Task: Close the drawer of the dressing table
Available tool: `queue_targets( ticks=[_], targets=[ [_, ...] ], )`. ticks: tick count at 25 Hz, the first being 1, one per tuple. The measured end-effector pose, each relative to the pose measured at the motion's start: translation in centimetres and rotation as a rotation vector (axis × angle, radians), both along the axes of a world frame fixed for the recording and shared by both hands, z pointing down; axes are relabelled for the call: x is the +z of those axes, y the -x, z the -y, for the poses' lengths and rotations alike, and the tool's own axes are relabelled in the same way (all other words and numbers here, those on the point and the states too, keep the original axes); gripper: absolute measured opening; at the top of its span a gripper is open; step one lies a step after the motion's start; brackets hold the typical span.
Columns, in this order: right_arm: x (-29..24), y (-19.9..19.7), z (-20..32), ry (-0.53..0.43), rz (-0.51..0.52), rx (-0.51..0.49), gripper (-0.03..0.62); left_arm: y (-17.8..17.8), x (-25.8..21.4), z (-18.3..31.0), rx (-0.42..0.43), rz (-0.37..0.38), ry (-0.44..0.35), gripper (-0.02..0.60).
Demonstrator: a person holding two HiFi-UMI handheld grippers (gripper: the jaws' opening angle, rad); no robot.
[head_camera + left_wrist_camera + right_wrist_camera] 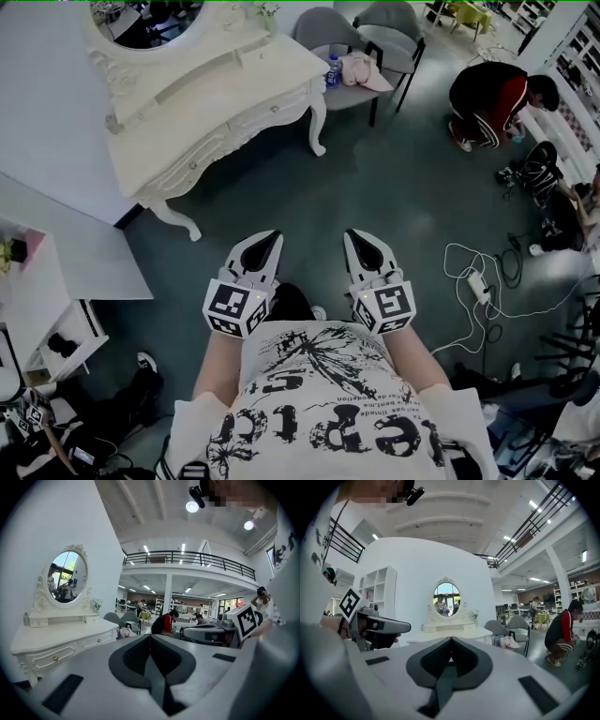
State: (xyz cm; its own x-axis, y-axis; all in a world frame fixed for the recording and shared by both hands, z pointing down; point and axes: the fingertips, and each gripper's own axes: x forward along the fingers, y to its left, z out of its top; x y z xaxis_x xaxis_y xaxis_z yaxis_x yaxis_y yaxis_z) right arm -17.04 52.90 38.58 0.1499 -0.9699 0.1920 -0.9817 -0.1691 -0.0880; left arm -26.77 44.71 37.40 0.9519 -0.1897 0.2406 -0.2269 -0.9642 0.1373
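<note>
The white dressing table (pixel 202 89) with its oval mirror stands at the upper left of the head view, a few steps away from me. Its drawer fronts (pixel 246 113) sit flush with the frame; the left gripper view shows the drawer (pixel 52 658) with a small brass knob pushed in. My left gripper (pixel 274 235) and right gripper (pixel 352 233) hang side by side over the grey floor close to my body, far from the table. Both have their jaws together with nothing between them. The right gripper view shows the dressing table (pixel 449 632) straight ahead beyond the shut right gripper (pixel 451 638).
Two grey chairs (pixel 380 37) stand right of the table, with a bottle (pixel 333 70) and pink cloth on a seat. A person in red and black (pixel 492 94) crouches at upper right. Cables and a power strip (pixel 478 283) lie on the floor at right. A white shelf (pixel 56 314) is at left.
</note>
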Motion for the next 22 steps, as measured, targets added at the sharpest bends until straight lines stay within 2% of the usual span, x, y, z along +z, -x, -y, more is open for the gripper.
queue_targets(
  ticks=[6, 12, 16, 22],
  targets=[
    [1.0, -2.3, 0.5, 0.017, 0.021, 0.024, 0.017, -1.8, 0.9, 0.5, 0.009, 0.011, 0.014, 0.020],
    [2.0, -4.8, 3.1, 0.040, 0.036, 0.041, 0.017, -4.2, 2.1, 3.5, 0.015, 0.027, 0.035, 0.020],
    [2.4, -7.7, 7.0, 0.052, 0.024, 0.047, 0.017, -7.7, 2.4, 7.7, 0.028, 0.018, 0.042, 0.019],
    [1.5, -13.5, 15.8, 0.063, -0.009, 0.065, 0.017, -13.7, 1.7, 16.9, 0.049, 0.005, 0.055, 0.020]
  ],
)
